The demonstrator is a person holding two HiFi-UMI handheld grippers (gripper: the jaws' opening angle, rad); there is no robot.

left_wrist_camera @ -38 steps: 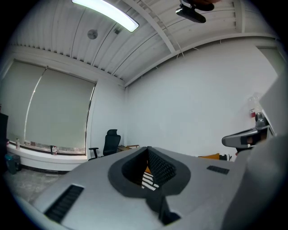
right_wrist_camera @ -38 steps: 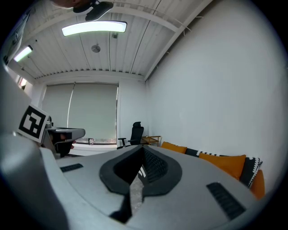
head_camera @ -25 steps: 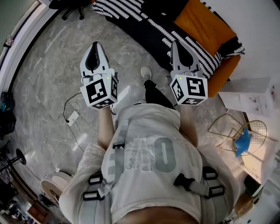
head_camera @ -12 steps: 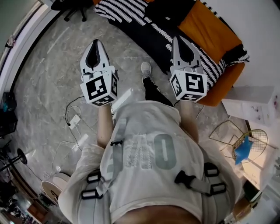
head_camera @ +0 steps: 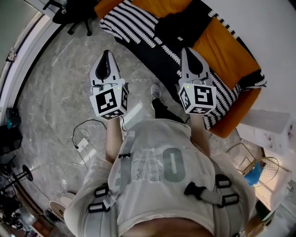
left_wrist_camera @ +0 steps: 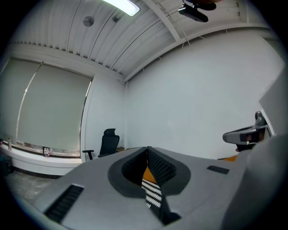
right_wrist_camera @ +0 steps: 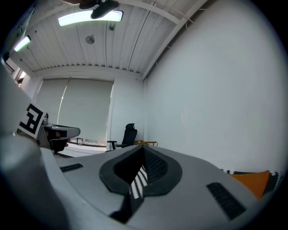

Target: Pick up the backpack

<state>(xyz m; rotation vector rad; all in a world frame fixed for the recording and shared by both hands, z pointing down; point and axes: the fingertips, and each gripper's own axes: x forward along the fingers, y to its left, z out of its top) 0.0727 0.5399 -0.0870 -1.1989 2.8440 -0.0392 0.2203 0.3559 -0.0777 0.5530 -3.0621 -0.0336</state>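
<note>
Head view with both gripper views; places are given relative to the sofa (head_camera: 229,53).

Nearest the camera: the person's pale shirt (head_camera: 162,171), crossed by buckled straps. Ahead of it, short of the sofa's front edge, are two grippers. The left gripper (head_camera: 106,54) is over bare marble floor (head_camera: 51,88), and the right gripper (head_camera: 188,51) is over the sofa's near edge. Both point level. Each claw is closed with its tips together and nothing caught; only a sliver of striped cloth shows through the slit behind them. One shoe (head_camera: 156,90) stands on the floor between the grippers, just short of the sofa.

On the sofa lie one black-and-white striped blanket (head_camera: 132,21) and one dark mass (head_camera: 182,25) against the orange cushions beyond the right gripper. This is probably the backpack, though its outline merges with the blanket and no handle can be made out.

Handling, as a judgement: a soft-sided bag that sags and folds when lifted. Its weight depends on unseen contents, and the fabric is neither slippery nor fragile. The top loop or a shoulder strap is the best hold, not the slack body.

Left of the sofa's far end is one office chair (head_camera: 69,11). Beside its near right end is one wire table (head_camera: 259,164). Loose cables (head_camera: 81,139) lie well left of it.
</note>
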